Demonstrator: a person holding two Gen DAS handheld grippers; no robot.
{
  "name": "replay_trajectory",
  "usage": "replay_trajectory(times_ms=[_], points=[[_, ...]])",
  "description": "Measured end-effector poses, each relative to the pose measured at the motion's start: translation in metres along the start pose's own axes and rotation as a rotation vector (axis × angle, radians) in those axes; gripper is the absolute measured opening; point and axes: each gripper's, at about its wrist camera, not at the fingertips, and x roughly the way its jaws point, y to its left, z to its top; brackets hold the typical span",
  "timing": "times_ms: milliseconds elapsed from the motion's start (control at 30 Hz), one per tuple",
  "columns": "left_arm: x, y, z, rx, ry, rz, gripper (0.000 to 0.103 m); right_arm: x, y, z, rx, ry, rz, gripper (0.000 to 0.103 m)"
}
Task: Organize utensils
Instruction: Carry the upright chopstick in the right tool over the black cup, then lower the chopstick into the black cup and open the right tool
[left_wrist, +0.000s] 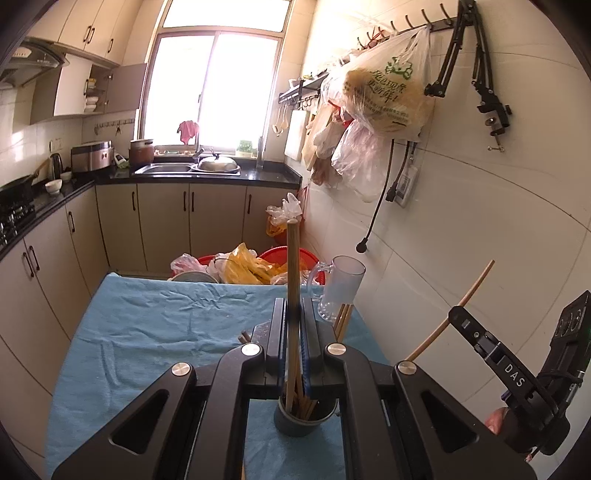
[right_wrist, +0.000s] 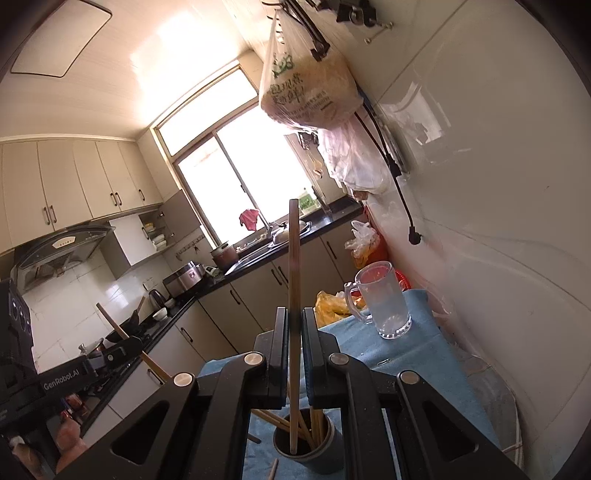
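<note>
A narrow kitchen with cream cabinets, a bright window over the sink, and bags hanging from wall hooks. In the foreground stands a table under a rumpled blue cloth, pushed against the tiled wall. On it sits a dark cup already holding several chopsticks, and farther back, near the wall, a clear glass mug with a handle. A few loose chopsticks lie on the cloth just beside the mug.

Both hands are busy at once. The left tongs are clamped on one chopstick, held upright, its lower end down inside the dark cup. The right tongs are likewise closed on a second chopstick, nearly vertical, its tip reaching into the same cup. Each tool shows at the edge of the other's view, so the two hands are working close together above the cup.

To my eye this is the dropping-in step: two sticks being fed into the holder, with more left on the cloth. Next, each pair of tongs would need to ease apart so its stick slides down among the others without tipping the cup, then go back toward the loose ones by the mug.
</note>
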Motion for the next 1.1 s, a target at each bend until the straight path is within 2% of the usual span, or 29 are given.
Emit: replay_trajectory(times_ms=[367, 1100], points=[[0.042, 0.009, -0.015, -0.033, 0.061, -0.017, 0.006, 0.044, -0.014, -0.007, 0.023, 0.069, -0.032, 0.007], [0.078, 0.025, -0.046, -0.041, 0.146, -0.012, 0.006, 0.099, -0.022, -0.064, -0.025, 0.249, -0.095, 0.007]])
